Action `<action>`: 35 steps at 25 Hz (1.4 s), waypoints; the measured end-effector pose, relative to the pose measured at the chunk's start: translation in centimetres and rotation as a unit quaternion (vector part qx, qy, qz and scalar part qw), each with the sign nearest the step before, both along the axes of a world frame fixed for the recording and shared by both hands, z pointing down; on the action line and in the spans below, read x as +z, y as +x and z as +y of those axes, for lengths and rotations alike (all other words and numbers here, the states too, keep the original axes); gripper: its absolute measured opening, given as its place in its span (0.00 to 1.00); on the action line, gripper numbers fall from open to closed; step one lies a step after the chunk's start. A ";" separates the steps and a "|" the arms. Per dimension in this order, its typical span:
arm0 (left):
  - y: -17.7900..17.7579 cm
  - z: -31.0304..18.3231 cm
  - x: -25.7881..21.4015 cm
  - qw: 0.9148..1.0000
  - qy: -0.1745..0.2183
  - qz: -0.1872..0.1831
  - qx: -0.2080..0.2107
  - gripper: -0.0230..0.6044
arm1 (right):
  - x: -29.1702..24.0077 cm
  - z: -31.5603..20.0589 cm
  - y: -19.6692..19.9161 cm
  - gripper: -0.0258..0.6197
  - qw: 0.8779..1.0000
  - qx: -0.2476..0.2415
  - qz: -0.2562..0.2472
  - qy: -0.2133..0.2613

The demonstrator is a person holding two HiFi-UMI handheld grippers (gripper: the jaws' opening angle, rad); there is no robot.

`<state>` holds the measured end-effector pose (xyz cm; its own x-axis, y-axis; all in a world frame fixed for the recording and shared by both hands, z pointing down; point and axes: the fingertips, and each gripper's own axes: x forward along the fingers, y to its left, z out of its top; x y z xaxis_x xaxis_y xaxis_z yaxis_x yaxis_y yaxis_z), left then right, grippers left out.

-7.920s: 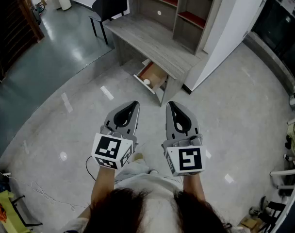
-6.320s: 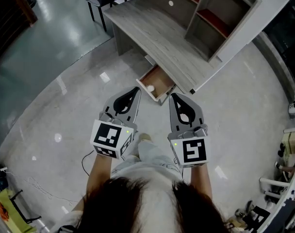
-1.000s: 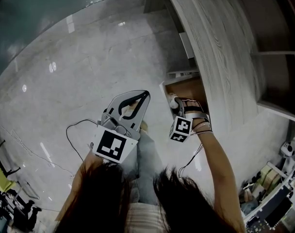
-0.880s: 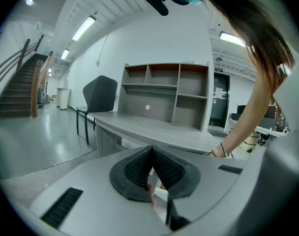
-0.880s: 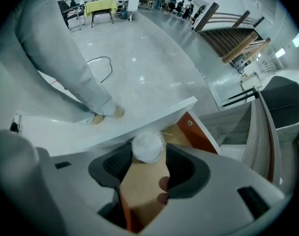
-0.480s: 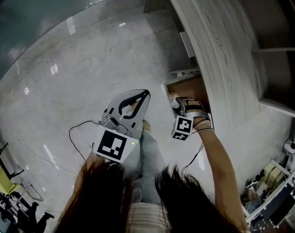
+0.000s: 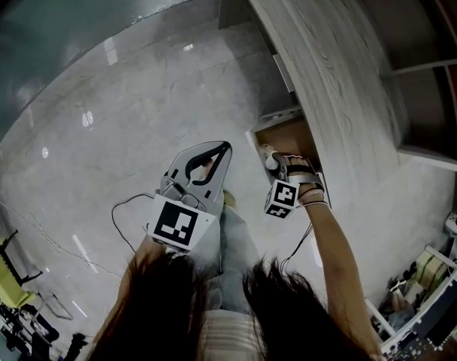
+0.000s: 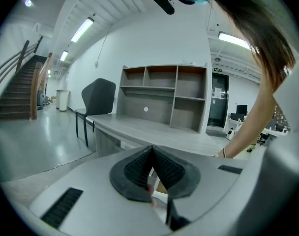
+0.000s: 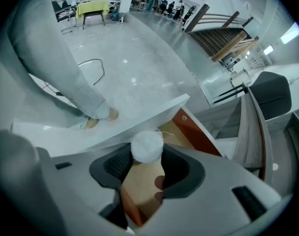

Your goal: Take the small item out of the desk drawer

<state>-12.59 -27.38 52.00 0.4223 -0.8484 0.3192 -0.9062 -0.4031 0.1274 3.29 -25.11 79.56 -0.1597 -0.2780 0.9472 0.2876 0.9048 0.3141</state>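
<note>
- Right claw (image 9: 147,152): jaws wide and closing, with the small white fluffy ball (image 9: 147,144) between the very tips. The pads didn't clearly press on it - no firm hold that I could see.
- The ball was inside the open drawer (image 9: 201,134), at its front end, just beside the white front panel (image 9: 115,124). The drawer stuck out from under the surface (image 7: 326,74).
- Left claw (image 8: 150,150): jaws together, nothing in them. It was held in the air beside the drawer, clear of it.
- Risk 1: tip-only grip. The ball sat at the outer end of the pads, not deep between them, so closing could squeeze it forward and out, likely against the front panel.
- Risk 2: soft target. Fluff compresses, so the pads may feel closed while barely holding it - it could slip out on the lift and drop back in the drawer or onto the floor (image 7: 123,126).
- Risk 3: clearance. The tips were close to the front panel, so a tilt or forward push during closing could catch a tip on it and shove the drawer.
- Risk 4: exit path. The surface edge overhung the back of the drawer. Lifting straight up from the front end looked safer than pulling back under it.
</note>
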 end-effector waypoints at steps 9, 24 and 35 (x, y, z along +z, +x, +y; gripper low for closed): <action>0.9 1.2 -2.0 1.000 0.006 -0.003 -0.008 0.06 | -2.8 -0.4 0.0 0.33 0.998 0.049 -0.046 0.020; 3.6 4.1 -6.0 0.999 0.026 -0.012 -0.022 0.06 | -8.0 0.3 0.6 0.33 0.986 0.111 -0.116 0.045; 5.8 6.0 -8.6 0.999 0.039 -0.011 -0.036 0.06 | -12.7 1.0 0.6 0.33 0.964 0.173 -0.193 0.053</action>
